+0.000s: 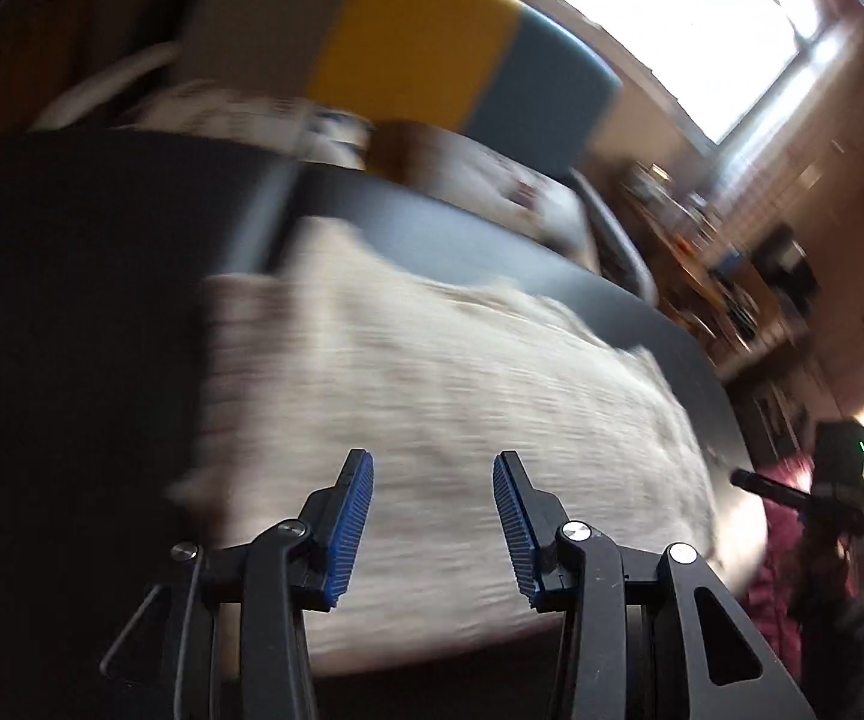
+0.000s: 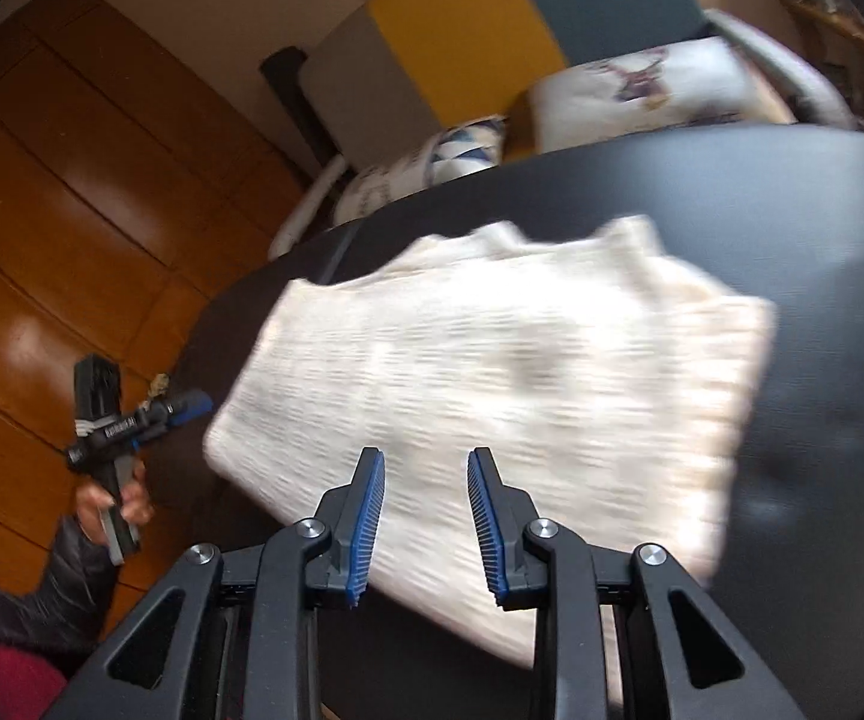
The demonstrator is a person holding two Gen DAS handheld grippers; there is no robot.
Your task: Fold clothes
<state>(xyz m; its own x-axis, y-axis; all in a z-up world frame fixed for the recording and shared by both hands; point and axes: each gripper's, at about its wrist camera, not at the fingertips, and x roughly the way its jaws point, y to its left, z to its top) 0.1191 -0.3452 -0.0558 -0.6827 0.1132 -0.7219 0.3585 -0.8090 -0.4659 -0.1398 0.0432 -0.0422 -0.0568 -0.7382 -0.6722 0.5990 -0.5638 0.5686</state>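
Dark tabletop (image 2: 822, 228) fills most of both views, with your cream knit sweater (image 2: 492, 372) lying folded flat on it, just ahead of and below both tongs. Your left gripper (image 1: 432, 516) and right gripper (image 2: 426, 516) both hang above it part-open, nothing between the blue pads (image 2: 369, 528).
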